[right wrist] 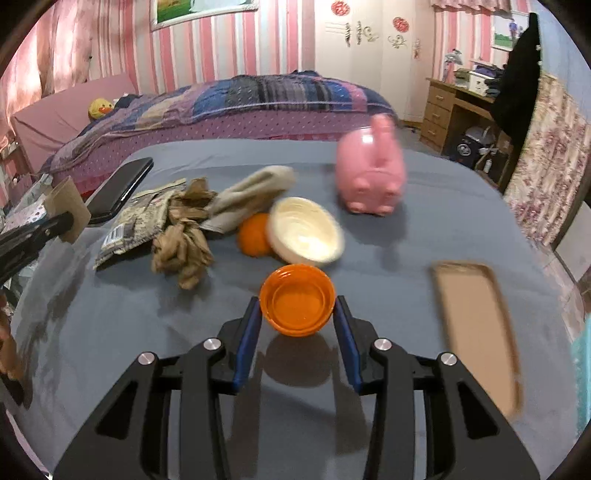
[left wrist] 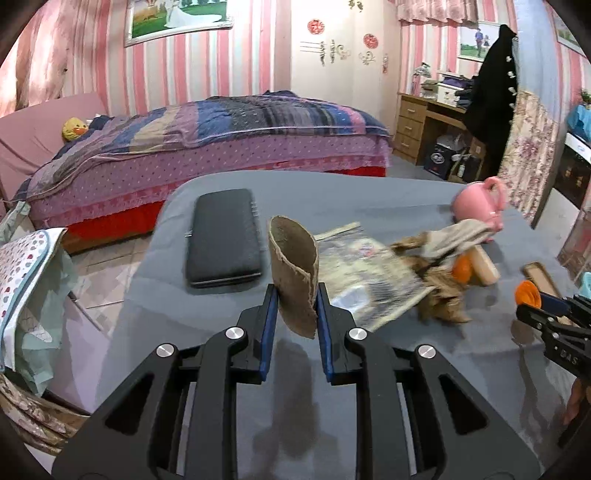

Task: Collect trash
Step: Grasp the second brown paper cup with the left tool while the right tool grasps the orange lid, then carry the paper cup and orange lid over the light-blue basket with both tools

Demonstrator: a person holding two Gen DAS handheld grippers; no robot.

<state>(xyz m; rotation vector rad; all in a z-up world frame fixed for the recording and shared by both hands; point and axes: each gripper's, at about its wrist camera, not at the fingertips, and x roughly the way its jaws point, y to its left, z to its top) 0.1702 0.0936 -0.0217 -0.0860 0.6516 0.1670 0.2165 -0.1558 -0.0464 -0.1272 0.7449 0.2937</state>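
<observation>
With the cardboard tube (left wrist: 293,273) pinched by the left gripper (left wrist: 294,295) and the orange cap (right wrist: 297,304) clamped in the right gripper (right wrist: 297,314), either could be dropped if tilted.

Home bedroom, quilted bed (left wrist: 207,147) at 11 o'clock, wooden desk w/ drawers (left wrist: 424,122) at 1 o'clock, pink-striped wallpaper (left wrist: 192,74), framed pic (left wrist: 177,16).

Grey table (right wrist: 406,258): bowl (right wrist: 306,232), orange (right wrist: 253,236), tray (right wrist: 476,325).
</observation>
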